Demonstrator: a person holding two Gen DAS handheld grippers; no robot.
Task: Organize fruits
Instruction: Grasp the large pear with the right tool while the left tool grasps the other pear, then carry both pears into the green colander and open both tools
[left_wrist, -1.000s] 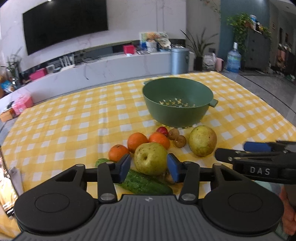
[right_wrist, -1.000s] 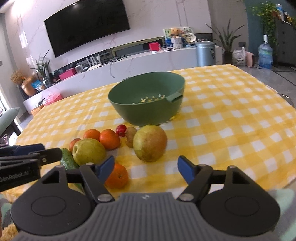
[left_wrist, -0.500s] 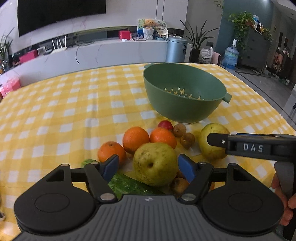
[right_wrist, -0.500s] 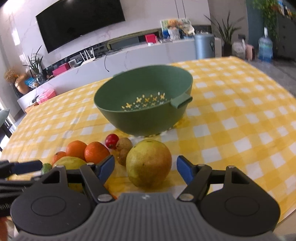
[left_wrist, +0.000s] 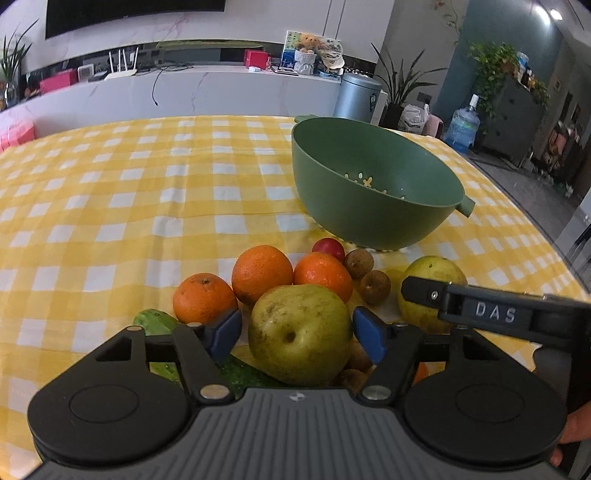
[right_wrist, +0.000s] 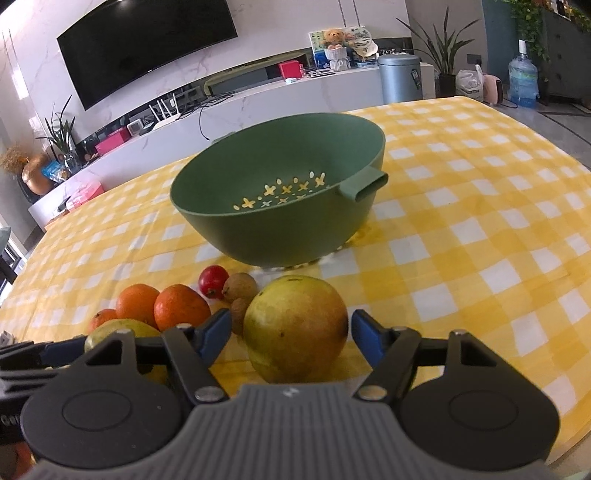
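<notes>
Both grippers spread wide around pears, near side of green colander (right_wrist: 280, 221).

Left gripper (left_wrist: 297, 332) straddling greenish pear (left_wrist: 299, 334), right gripper (right_wrist: 290, 334) straddling yellow pear (right_wrist: 295, 328); pads apart from skin. Oranges (left_wrist: 262, 273) just beyond, on checked tablecloth (left_wrist: 110, 206).

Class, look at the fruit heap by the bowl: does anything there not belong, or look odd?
Yes: a cucumber, a vegetable, lies among the fruit, partly hidden under the left gripper beside the pear. The bowl holds no fruit yet.
</notes>
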